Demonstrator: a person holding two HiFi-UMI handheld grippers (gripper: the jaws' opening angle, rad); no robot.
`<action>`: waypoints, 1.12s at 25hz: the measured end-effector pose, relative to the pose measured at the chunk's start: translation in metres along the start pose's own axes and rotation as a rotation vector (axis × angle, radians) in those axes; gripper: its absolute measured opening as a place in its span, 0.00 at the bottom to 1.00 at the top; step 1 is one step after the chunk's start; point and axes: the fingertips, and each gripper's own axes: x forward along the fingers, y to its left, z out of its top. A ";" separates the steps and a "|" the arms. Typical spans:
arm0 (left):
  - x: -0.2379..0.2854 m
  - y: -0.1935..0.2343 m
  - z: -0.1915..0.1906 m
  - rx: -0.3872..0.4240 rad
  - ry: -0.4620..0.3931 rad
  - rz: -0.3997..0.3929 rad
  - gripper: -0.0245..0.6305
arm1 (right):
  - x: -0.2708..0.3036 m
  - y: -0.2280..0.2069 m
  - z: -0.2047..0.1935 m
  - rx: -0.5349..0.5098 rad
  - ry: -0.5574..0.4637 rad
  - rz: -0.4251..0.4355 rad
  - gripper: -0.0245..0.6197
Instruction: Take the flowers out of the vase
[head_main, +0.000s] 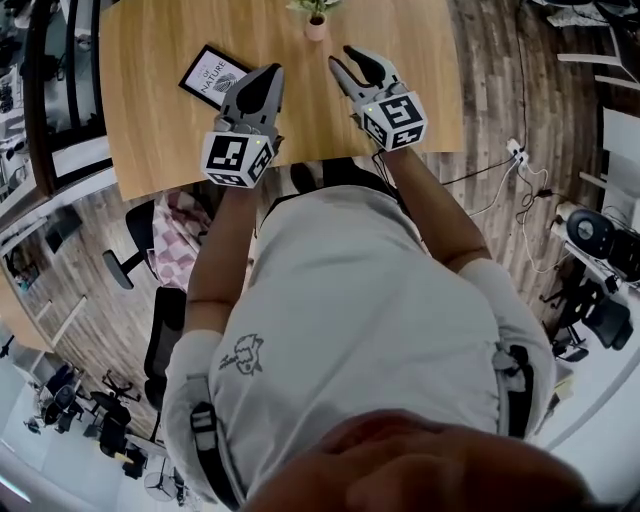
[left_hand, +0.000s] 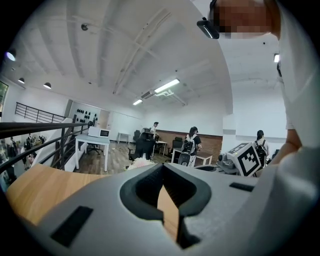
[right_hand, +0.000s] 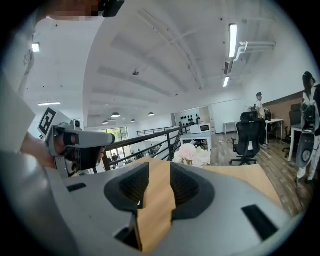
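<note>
We are at the reach, the opening step, with nothing taken out yet. The flowers (right_hand: 192, 154) stand upright in their vase (head_main: 316, 27) at the far edge of the wooden surface (head_main: 150, 120), and both tools are short of them. A framed card (head_main: 212, 77) lies flat to the left of the vase and, as we judge it, clear of the approach.

The right tool (head_main: 341, 55) has its jaws apart with only bare wood showing between them, so it holds nothing. In its own view the pale blooms sit just above the gap and a little to the right, so it is nearly lined up. The left tool (head_main: 268, 76) has its jaws closed tip to tip and is empty as well.

The next move, in our reading, belongs to the right tool. It should go forward until the stems — not the soft heads — stand between the open jaws above the vase's rim, then close gently and lift straight up. The vase looks small and light, so it may ride up or tip with the stems. The left tool could steady it, but it would have to open first. Whether the stems are bundled or loose we cannot tell from here.
</note>
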 end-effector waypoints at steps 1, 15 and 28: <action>0.004 0.004 -0.004 -0.002 0.007 0.004 0.04 | 0.005 -0.005 -0.005 0.009 0.007 -0.002 0.25; 0.048 0.036 -0.039 -0.015 0.080 0.025 0.04 | 0.074 -0.056 -0.069 0.040 0.122 0.001 0.28; 0.082 0.066 -0.073 -0.051 0.116 0.063 0.04 | 0.125 -0.083 -0.096 0.051 0.168 -0.010 0.31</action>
